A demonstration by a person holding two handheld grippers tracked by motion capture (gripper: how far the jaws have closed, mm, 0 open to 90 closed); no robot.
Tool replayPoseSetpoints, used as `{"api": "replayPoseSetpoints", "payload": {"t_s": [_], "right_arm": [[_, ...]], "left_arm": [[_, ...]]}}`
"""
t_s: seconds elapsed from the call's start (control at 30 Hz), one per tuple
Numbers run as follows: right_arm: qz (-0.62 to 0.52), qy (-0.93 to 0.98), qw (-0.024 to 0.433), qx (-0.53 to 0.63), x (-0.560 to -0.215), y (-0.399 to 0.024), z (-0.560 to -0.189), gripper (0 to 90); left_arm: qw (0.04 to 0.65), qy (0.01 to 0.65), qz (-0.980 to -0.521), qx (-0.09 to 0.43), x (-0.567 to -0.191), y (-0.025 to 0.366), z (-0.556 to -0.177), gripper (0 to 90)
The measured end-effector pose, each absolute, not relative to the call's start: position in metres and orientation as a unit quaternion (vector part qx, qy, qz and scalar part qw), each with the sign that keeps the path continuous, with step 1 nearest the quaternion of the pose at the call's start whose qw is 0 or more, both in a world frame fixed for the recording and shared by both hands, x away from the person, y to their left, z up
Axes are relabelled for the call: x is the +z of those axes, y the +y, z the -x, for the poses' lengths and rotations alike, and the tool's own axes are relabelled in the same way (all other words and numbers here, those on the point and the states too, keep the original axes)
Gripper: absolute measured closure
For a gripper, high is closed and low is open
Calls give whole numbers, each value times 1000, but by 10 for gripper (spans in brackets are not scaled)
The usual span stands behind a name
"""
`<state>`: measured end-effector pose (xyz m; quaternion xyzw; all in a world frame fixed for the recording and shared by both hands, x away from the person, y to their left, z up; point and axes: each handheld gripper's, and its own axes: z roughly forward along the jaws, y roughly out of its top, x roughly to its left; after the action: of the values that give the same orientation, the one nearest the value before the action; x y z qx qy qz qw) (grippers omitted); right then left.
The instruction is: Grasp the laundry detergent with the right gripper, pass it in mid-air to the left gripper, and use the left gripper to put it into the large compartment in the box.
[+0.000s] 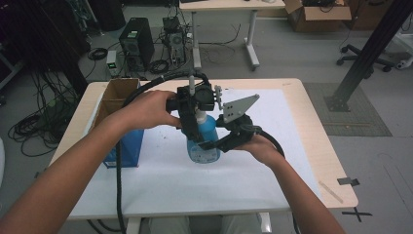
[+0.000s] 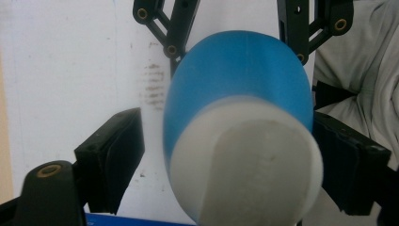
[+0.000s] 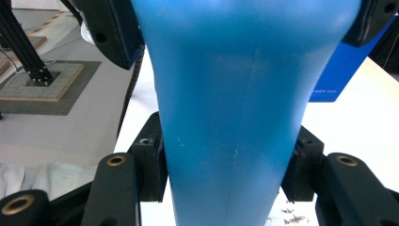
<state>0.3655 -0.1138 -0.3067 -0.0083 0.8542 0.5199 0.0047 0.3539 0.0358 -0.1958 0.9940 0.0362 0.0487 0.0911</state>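
blue bottle (image 1: 203, 141) is seen upright at frame centre on the white-covered table (image 1: 165, 180). its lower body is clamped by the right claw (image 1: 210, 145). its white cap (image 2: 244, 160) is straddled by the left claw (image 2: 230, 160), not yet pinched. blue box (image 1: 127, 146) sits left of it.

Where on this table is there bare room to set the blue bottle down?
Bare white mat lies along the near edge, and right of the blue bottle toward the table's right rim. The left is crowded: the cardboard box and blue box stand there.
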Motion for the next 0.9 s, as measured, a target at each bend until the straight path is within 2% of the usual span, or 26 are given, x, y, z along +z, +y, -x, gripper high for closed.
{"api": "replayPoseSetpoints", "payload": {"t_s": [0.5,0.9], "right_arm": [[8,855,4,519,-308,-113,-365,450],[10,855,4,519,-309,-113,-365,450]], "left_arm": [[91,33,-994,46,-195,37,-353,246],[92,28,-995,33,-196,36,-354,370]]}}
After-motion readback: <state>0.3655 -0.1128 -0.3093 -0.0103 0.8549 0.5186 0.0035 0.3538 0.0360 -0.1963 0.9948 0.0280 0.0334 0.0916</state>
